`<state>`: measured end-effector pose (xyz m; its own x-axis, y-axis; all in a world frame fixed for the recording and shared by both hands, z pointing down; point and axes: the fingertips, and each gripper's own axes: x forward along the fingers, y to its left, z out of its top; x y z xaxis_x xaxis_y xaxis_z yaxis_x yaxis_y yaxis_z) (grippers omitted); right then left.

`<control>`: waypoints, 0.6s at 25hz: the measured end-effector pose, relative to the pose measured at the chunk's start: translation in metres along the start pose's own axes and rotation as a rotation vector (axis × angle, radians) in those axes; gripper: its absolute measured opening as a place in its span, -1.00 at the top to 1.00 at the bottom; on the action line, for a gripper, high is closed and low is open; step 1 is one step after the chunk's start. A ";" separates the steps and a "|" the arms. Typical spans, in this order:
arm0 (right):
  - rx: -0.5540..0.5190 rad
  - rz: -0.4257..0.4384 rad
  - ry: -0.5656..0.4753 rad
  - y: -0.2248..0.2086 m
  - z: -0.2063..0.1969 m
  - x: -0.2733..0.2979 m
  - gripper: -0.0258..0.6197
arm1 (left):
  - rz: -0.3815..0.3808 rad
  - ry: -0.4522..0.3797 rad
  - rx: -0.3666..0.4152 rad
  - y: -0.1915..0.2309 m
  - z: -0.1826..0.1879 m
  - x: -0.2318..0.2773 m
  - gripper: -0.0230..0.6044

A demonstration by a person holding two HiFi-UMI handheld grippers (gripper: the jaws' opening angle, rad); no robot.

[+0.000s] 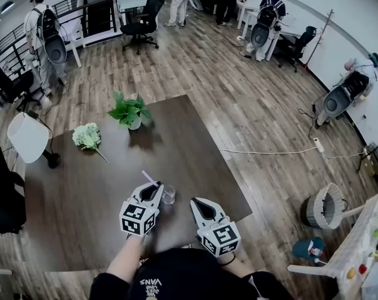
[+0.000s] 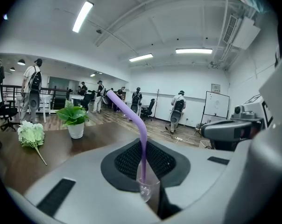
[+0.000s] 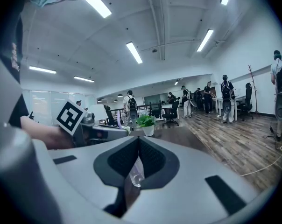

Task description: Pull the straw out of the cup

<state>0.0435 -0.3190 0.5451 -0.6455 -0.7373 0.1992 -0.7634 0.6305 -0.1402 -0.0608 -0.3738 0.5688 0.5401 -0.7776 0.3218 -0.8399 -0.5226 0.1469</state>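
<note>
Item one: dark brown rectangular wooden table (image 1: 195, 149).

Item two: my left gripper (image 1: 158, 187), jaws pinching the straw.

Item three: my right gripper (image 1: 195, 202), jaws pressed together on nothing, near the cup but apart from it.

Item four: green leafy plant in a white pot (image 1: 129, 111), by the table's far edge.

Item five: white flower bunch (image 1: 87, 136), lying toward the far left corner.

Item six: small clear plastic cup (image 1: 169, 194), upright near the table's near edge, just beside my left gripper.

Item seven: bent purple plastic straw (image 1: 148, 178), its lower end inside the cup.
</note>
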 end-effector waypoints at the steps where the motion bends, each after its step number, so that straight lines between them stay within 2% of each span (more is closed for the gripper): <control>1: 0.000 -0.001 -0.001 0.001 0.000 -0.001 0.87 | -0.001 -0.006 0.002 0.000 0.002 -0.002 0.81; 15: -0.001 -0.021 -0.009 0.020 0.000 -0.012 0.87 | -0.013 -0.104 0.025 -0.009 0.035 -0.037 0.81</control>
<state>0.0363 -0.2971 0.5402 -0.6297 -0.7524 0.1935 -0.7767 0.6152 -0.1354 -0.0712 -0.3531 0.5227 0.5545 -0.8022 0.2212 -0.8320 -0.5403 0.1261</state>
